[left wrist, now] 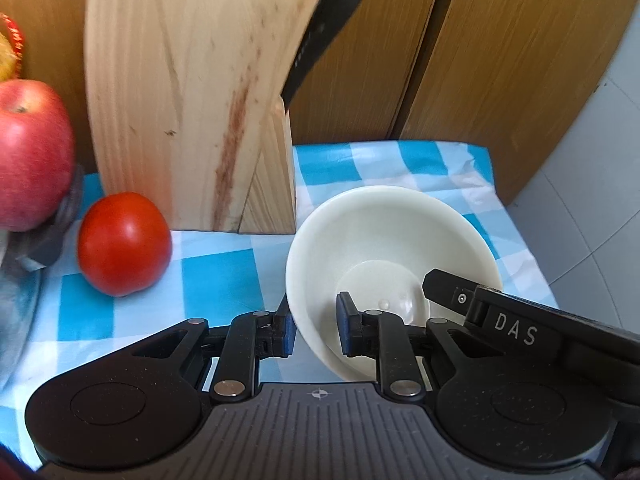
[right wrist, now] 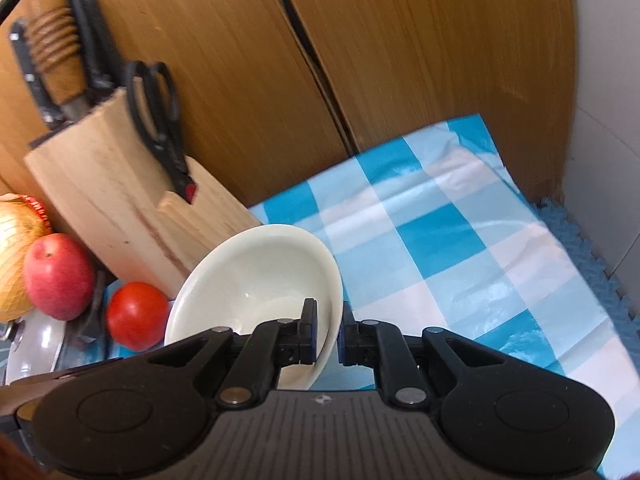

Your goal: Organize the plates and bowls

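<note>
One white bowl (left wrist: 380, 232) is gripped from two sides over the blue-and-white checked cloth (left wrist: 224, 276). My left gripper (left wrist: 316, 328) is shut on its near-left rim, one pad outside and one inside. The right gripper's finger (left wrist: 444, 288) reaches over the bowl's right rim. In the right wrist view the same bowl (right wrist: 256, 272) tilts toward the camera. My right gripper (right wrist: 327, 336) is shut on its right wall. The bowl is empty. I cannot tell whether its base touches the cloth.
A wooden knife block (left wrist: 180, 100) stands just behind the bowl, with scissors (right wrist: 156, 120) and knives in it. A tomato (left wrist: 124, 244), an apple (left wrist: 28, 160), a netted onion (right wrist: 12, 252) and a pot lid (right wrist: 36, 344) crowd the left. Checked cloth (right wrist: 440, 240) stretches right toward the white wall (right wrist: 608, 120).
</note>
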The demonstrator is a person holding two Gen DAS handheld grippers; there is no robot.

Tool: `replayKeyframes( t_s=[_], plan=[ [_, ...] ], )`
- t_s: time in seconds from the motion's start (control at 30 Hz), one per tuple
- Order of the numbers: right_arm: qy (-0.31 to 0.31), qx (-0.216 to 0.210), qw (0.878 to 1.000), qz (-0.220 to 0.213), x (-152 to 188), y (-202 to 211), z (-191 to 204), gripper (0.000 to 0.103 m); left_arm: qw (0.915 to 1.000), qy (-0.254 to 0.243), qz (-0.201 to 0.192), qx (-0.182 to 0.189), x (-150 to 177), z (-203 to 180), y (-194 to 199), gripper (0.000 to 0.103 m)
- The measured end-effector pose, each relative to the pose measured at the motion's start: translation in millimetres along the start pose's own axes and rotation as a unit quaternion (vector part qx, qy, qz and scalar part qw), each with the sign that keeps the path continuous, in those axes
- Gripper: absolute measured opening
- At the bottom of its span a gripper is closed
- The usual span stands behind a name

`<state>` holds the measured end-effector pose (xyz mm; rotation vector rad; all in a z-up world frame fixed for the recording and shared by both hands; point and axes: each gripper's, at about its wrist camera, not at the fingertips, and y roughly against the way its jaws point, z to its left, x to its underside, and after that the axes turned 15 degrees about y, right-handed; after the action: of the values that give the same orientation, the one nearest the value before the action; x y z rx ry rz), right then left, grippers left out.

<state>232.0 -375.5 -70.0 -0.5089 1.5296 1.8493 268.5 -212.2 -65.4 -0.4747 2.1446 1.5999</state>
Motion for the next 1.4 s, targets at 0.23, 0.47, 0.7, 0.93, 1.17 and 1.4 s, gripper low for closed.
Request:
replayKeyframes(
  t_s=[0.23,0.47,0.7,0.93,1.17,1.4],
  plan=[
    [0.01,-0.011,1.0,-0.027,-3.9,39.7,16.6,0.012,0.9996,0.002,-0.029,0.002,4.8,2.4,42.7,0.029],
    [0.018,-0.021,0.998,-0.057,-3.9,80.8,32.0,0.012,0.998,-0.003,-0.062,0.009,13.3,2.1,87.5,0.031],
    [0.023,-0.028,0.996,-0.08,0.3,115.1,43.1,0.012,0.9959,-0.007,-0.088,0.02,22.9,2.2,125.5,0.032],
    [0.028,-0.036,0.993,-0.107,10.3,150.3,55.4,0.012,0.993,-0.017,-0.114,0.023,35.5,1.4,160.6,0.034],
    [0.042,-0.036,0.991,-0.124,31.9,178.3,71.3,0.012,0.9906,-0.021,-0.132,0.028,57.8,2.1,192.4,0.034],
    [0.049,-0.037,0.991,-0.116,61.2,190.8,84.0,0.013,0.9897,-0.026,-0.138,0.027,86.5,14.0,208.0,0.034]
  ],
)
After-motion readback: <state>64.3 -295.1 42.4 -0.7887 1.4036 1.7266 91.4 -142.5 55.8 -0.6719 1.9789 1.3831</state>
